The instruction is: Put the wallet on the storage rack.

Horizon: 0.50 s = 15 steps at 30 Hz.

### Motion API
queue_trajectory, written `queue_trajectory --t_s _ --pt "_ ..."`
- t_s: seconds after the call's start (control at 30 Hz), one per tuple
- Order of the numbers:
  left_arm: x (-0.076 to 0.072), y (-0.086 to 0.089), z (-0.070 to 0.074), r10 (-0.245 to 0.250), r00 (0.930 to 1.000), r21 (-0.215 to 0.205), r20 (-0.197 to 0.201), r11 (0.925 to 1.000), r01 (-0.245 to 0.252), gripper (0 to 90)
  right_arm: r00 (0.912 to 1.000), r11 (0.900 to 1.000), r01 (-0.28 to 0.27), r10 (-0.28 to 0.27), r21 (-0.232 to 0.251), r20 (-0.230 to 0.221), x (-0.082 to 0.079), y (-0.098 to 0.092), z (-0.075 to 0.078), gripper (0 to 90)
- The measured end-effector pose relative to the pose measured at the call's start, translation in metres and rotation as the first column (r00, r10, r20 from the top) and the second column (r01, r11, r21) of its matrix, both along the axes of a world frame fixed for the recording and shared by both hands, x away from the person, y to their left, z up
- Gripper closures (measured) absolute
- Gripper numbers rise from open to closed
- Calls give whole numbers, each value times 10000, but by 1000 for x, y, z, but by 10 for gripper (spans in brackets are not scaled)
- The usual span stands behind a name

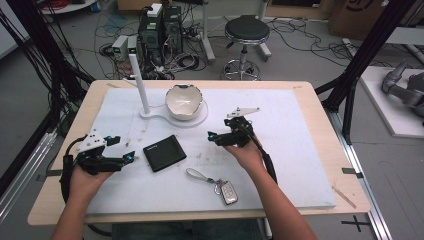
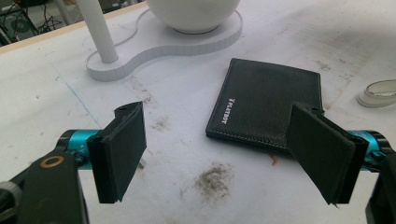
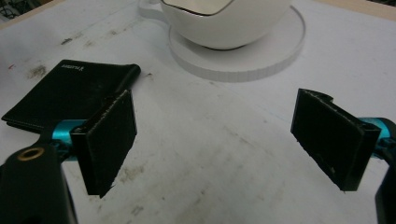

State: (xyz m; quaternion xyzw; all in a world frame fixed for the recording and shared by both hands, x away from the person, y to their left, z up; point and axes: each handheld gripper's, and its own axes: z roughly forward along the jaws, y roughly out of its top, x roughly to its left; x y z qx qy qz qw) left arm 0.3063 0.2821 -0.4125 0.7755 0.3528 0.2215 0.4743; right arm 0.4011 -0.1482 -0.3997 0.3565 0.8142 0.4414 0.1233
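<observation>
The wallet (image 2: pixel 266 105) looks like black grained leather, matt, with pale stitching. The bowl (image 3: pixel 224 18) is glossy white ceramic. The table cover (image 1: pixel 280 150) is white, matt and stained. The gripper pads (image 2: pixel 123 149) look rough, black foam.

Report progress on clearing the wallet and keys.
Nothing looks done: the black wallet and the car key lie flat on the white mat. Both tongs, left and right, are open and empty. The bowl looks empty. Every pickup remains.
</observation>
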Motion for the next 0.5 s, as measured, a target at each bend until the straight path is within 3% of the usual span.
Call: queue_trajectory --t_s 0.23,0.5 --pt "-9 8 -1 193 9998 68 -25 9998 -192 206 9989 9989 -454 455 67 -86 3 23 -2 144" --pt "-24 21 -2 541 9985 85 -15 9985 -541 206 9929 9941 -1058 1070 256 -528 6 47 -11 147"
